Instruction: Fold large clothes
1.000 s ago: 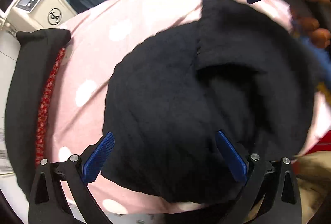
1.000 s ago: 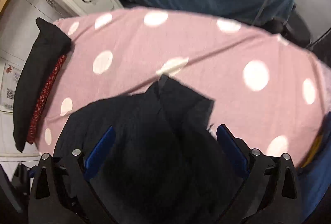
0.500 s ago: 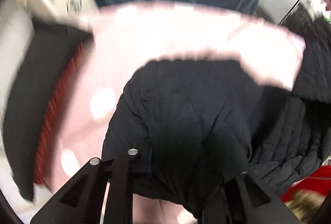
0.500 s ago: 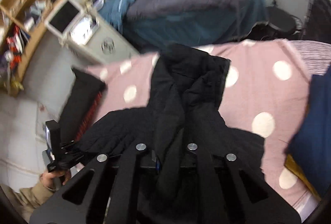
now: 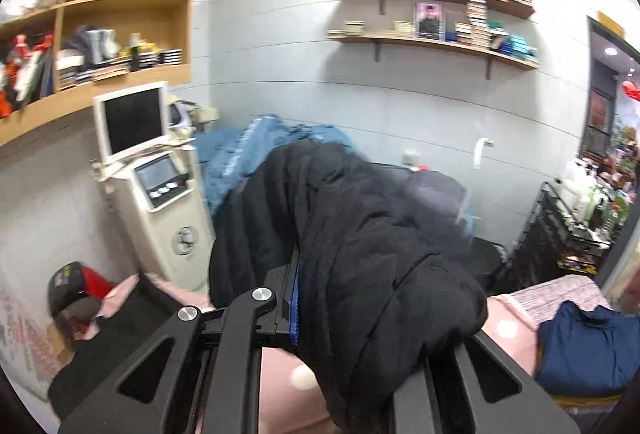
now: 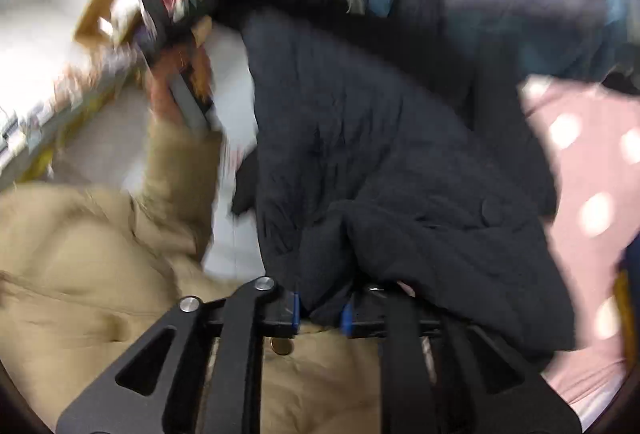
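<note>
A large black quilted jacket (image 5: 360,254) is lifted off the pink polka-dot bed (image 5: 508,328) and hangs over both grippers. My left gripper (image 5: 316,314) is shut on a fold of it; the cloth drapes over and hides the right finger. In the right wrist view the same jacket (image 6: 380,153) stretches across the frame, and my right gripper (image 6: 320,310) is shut on its edge between the blue pads (image 6: 296,310). The right wrist view is motion-blurred.
A folded navy garment (image 5: 584,346) lies on the bed at right. A white machine with a screen (image 5: 160,201) stands at left beside a blue bedding pile (image 5: 256,149). A black cushion (image 5: 116,338) lies at the bed's left end. The person's beige sleeve (image 6: 120,254) is close by.
Both grippers closed on the black jacket and lifted it off the bed. The left camera swung up to face the wall and shelves; the right swung left toward the person.
</note>
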`<state>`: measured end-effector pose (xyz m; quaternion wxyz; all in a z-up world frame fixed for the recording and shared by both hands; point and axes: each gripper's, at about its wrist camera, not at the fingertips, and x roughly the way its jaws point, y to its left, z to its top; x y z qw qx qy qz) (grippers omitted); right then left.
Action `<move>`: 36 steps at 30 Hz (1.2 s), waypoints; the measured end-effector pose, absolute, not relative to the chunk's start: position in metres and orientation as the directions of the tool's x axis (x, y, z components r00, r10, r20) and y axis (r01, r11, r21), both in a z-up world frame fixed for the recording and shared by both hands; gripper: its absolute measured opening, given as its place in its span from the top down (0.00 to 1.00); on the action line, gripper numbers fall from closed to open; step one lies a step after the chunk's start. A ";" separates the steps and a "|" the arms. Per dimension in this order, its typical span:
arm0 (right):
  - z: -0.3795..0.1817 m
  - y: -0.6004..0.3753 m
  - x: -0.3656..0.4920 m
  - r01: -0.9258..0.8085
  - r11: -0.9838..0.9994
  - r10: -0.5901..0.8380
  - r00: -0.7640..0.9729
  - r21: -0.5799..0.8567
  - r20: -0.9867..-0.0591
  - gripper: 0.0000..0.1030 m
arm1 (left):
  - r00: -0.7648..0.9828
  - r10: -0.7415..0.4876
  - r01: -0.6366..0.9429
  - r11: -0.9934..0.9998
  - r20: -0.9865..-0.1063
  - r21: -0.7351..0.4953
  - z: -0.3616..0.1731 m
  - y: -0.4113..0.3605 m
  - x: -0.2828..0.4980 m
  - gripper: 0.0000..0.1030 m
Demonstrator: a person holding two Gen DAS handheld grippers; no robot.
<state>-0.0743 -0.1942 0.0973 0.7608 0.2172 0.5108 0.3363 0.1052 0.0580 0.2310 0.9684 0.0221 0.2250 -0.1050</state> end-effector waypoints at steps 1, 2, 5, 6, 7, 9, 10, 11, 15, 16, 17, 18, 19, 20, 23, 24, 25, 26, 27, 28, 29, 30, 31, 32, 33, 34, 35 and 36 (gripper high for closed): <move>0.082 -0.179 -0.071 -0.277 0.684 0.728 0.196 0.675 -0.658 0.64 | 0.876 -0.157 0.179 0.984 -0.457 0.004 0.224 0.073 0.103 0.87; 0.063 -0.159 -0.064 -0.267 0.704 0.702 0.120 0.658 -0.702 0.53 | 0.868 -0.092 0.116 0.993 -0.488 0.018 0.212 0.089 0.101 0.87; 0.030 -0.132 -0.045 -0.263 0.767 0.616 0.041 0.586 -0.787 0.39 | 0.787 0.010 -0.028 0.999 -0.617 -0.020 0.169 0.140 0.098 0.87; 0.021 -0.131 -0.037 -0.236 0.785 0.596 0.035 0.573 -0.802 0.38 | 0.758 0.030 -0.072 0.997 -0.651 -0.038 0.153 0.159 0.097 0.87; 0.015 -0.133 -0.030 -0.211 0.809 0.568 0.038 0.549 -0.822 0.35 | 0.719 0.066 -0.132 0.990 -0.692 -0.043 0.132 0.178 0.097 0.87; 0.002 -0.142 -0.010 -0.152 0.863 0.495 0.066 0.482 -0.866 0.32 | 0.631 0.140 -0.258 0.966 -0.763 -0.036 0.087 0.219 0.097 0.88; -0.004 -0.148 0.003 -0.119 0.893 0.445 0.099 0.433 -0.890 0.32 | 0.602 0.160 -0.294 0.955 -0.783 -0.031 0.072 0.231 0.096 0.88; -0.010 -0.154 0.018 -0.083 0.927 0.374 0.130 0.366 -0.918 0.32 | 0.537 0.184 -0.350 0.937 -0.823 -0.020 0.045 0.247 0.097 0.89; -0.036 -0.160 0.075 0.013 0.962 0.267 0.189 0.274 -0.945 0.32 | 0.447 0.197 -0.421 0.907 -0.873 -0.010 -0.009 0.280 0.097 0.89; -0.044 -0.164 0.085 0.025 0.963 0.258 0.197 0.268 -0.946 0.32 | 0.437 0.211 -0.420 0.907 -0.874 0.009 -0.016 0.279 0.098 0.89; -0.054 -0.158 0.101 0.035 0.967 0.240 0.197 0.251 -0.951 0.32 | 0.424 0.225 -0.417 0.908 -0.877 0.032 -0.022 0.278 0.100 0.89; -0.066 -0.148 0.119 0.046 0.970 0.227 0.192 0.239 -0.955 0.32 | 0.419 0.229 -0.415 0.909 -0.879 0.039 -0.021 0.277 0.105 0.89; -0.072 -0.145 0.132 0.053 0.971 0.219 0.191 0.233 -0.957 0.32 | 0.417 0.227 -0.411 0.911 -0.880 0.041 -0.023 0.276 0.108 0.89; -0.078 -0.135 0.148 0.039 0.976 0.204 0.194 0.216 -0.960 0.32 | 0.416 0.226 -0.407 0.913 -0.881 0.042 -0.029 0.278 0.108 0.89; -0.116 -0.102 0.171 -0.031 0.990 0.141 0.201 0.137 -0.969 0.32 | 0.410 0.225 -0.390 0.919 -0.884 0.053 -0.037 0.277 0.110 0.89; -0.134 -0.092 0.180 -0.056 0.993 0.116 0.202 0.106 -0.972 0.32 | 0.409 0.221 -0.378 0.924 -0.885 0.056 -0.036 0.272 0.112 0.89; -0.144 -0.088 0.186 -0.075 0.993 0.102 0.199 0.089 -0.975 0.32 | 0.409 0.218 -0.372 0.926 -0.886 0.056 -0.045 0.277 0.111 0.89; -0.156 -0.076 0.195 -0.099 0.994 0.063 0.189 0.044 -0.980 0.32 | 0.410 0.214 -0.366 0.929 -0.887 0.056 -0.045 0.275 0.112 0.89; -0.167 -0.065 0.202 -0.123 0.992 0.002 0.185 -0.021 -0.983 0.32 | 0.408 0.209 -0.359 0.932 -0.889 0.054 -0.045 0.274 0.111 0.89; -0.175 -0.061 0.206 -0.141 0.988 -0.038 0.186 -0.065 -0.982 0.34 | 0.407 0.205 -0.353 0.934 -0.890 0.053 -0.046 0.274 0.112 0.89; -0.180 -0.059 0.207 -0.151 0.985 -0.056 0.189 -0.086 -0.980 0.42 | 0.405 0.203 -0.346 0.937 -0.892 0.057 -0.046 0.271 0.112 0.89; -0.182 -0.058 0.208 -0.154 0.983 -0.065 0.193 -0.096 -0.979 0.45 | 0.403 0.204 -0.343 0.938 -0.892 0.060 -0.046 0.271 0.112 0.89; -0.181 -0.060 0.208 -0.149 0.985 -0.059 0.198 -0.090 -0.978 0.54 | 0.401 0.205 -0.338 0.939 -0.893 0.064 -0.047 0.269 0.112 0.89; -0.176 -0.064 0.204 -0.144 0.987 -0.045 0.206 -0.076 -0.977 0.61 | 0.399 0.207 -0.331 0.941 -0.893 0.071 -0.047 0.267 0.112 0.89; -0.168 -0.070 0.200 -0.138 0.989 -0.025 0.221 -0.057 -0.975 0.65 | 0.397 0.209 -0.327 0.942 -0.894 0.075 -0.048 0.266 0.112 0.89; -0.162 -0.075 0.197 -0.132 0.990 -0.014 0.233 -0.046 -0.972 0.71 | 0.396 0.210 -0.319 0.944 -0.894 0.081 -0.048 0.263 0.112 0.89; -0.154 -0.083 0.190 -0.118 0.993 -0.002 0.247 -0.032 -0.969 0.75 | 0.395 0.210 -0.313 0.946 -0.895 0.083 -0.048 0.261 0.113 0.89; -0.143 -0.095 0.184 -0.088 0.996 0.020 0.265 -0.004 -0.964 0.77 | 0.394 0.208 -0.304 0.949 -0.895 0.087 -0.047 0.257 0.113 0.89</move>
